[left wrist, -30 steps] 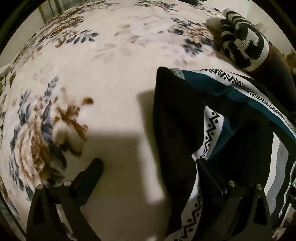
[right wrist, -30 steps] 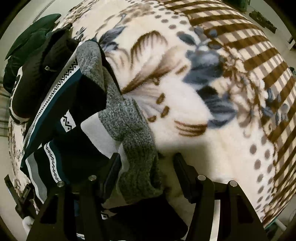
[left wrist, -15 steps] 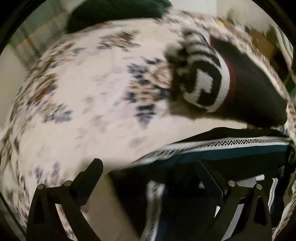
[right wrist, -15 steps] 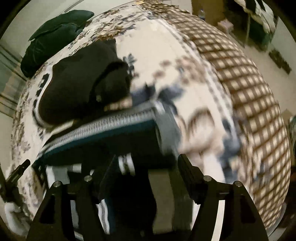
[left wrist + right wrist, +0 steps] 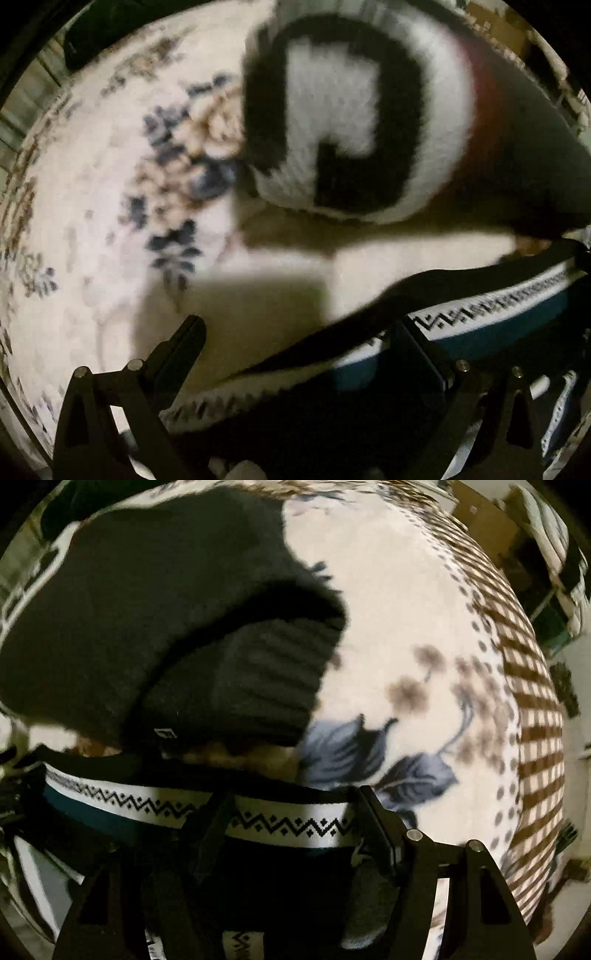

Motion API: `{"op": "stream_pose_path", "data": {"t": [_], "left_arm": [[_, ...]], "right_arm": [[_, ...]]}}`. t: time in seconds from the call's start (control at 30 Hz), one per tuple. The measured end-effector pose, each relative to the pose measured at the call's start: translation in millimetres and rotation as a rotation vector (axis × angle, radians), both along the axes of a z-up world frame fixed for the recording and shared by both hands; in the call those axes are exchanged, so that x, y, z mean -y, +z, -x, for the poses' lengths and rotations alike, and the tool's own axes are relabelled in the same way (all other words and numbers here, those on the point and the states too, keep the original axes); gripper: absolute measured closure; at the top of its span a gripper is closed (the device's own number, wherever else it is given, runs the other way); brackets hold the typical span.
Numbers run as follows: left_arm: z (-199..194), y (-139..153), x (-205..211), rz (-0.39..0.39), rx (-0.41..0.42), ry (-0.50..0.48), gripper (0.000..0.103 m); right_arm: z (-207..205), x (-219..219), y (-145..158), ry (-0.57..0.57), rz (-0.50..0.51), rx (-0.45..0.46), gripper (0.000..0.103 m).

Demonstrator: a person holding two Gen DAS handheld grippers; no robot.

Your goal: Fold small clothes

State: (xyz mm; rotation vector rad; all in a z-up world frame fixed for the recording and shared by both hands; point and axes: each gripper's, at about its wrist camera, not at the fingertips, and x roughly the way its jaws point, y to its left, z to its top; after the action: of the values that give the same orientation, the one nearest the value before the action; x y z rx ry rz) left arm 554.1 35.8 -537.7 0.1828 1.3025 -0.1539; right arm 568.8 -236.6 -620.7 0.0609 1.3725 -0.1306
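A: Where is the patterned sweater (image 5: 491, 325) in the left wrist view?

B: It lies across the floral blanket (image 5: 92, 221), running from the lower middle out past the right jaw. The left gripper (image 5: 295, 343) has its jaws wide apart; the right jaw sits over the sweater's black and teal bands, the left jaw over bare blanket. The pads press on nothing.

A: And ahead of those jaws?

B: A black-and-white knit garment (image 5: 354, 122), blurred, lies beyond the sweater, apart from it.

A: The right wrist view?

B: The right gripper (image 5: 291, 827) also stands with its jaws apart. The sweater's white zigzag band (image 5: 280, 821) runs between the 2 jaws, though neither pad visibly squeezes it. Just beyond the jaws lies a black ribbed knit piece (image 5: 155, 627), overlapping the sweater's far edge. Right of the jaws, the blanket shows blue leaves and a brown checked border (image 5: 532, 738).
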Motion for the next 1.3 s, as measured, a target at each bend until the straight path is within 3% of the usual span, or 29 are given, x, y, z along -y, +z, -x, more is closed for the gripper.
{"op": "stream_pose_path", "data": {"t": [0.13,0.23,0.33,0.53,0.77,0.93,1.03,1.07,1.23,1.3], "left_arm": [[63,51,-16,0.096,0.111,0.014,0.0],[129,67,-31,0.174,0.103,0.07,0.0],[191,69,-39,0.198,0.061,0.122,0.0],[319,39,-79,0.153,-0.018,0.272,0.0],[401,-10,-102,0.054,-0.082,0.367,0.0],[421,-32,-115,0.056,-0.102,0.412,0.0],[425,-37,-119,0.074,-0.09,0.434,0.002],[425,-37,-119,0.087,-0.083,0.435,0.006],[430,-29,-104,0.113,-0.041,0.383,0.079],[430,-24,-98,0.086,-0.023,0.366,0.092]], "right_arm": [[44,18,42,-0.088,-0.147,0.104,0.031],[101,30,71,-0.147,-0.228,0.163,0.029],[178,41,81,-0.215,-0.28,0.166,0.028],[334,49,49,-0.298,-0.347,0.014,0.028],[464,64,-11,-0.305,-0.365,-0.131,0.028],[496,70,-46,-0.269,-0.417,-0.148,0.029],[505,68,-51,-0.229,-0.414,-0.115,0.029],[507,68,-50,-0.22,-0.409,-0.106,0.029],[502,65,-43,-0.175,-0.408,-0.083,0.06],[489,59,-39,-0.158,-0.395,-0.087,0.072]]}}
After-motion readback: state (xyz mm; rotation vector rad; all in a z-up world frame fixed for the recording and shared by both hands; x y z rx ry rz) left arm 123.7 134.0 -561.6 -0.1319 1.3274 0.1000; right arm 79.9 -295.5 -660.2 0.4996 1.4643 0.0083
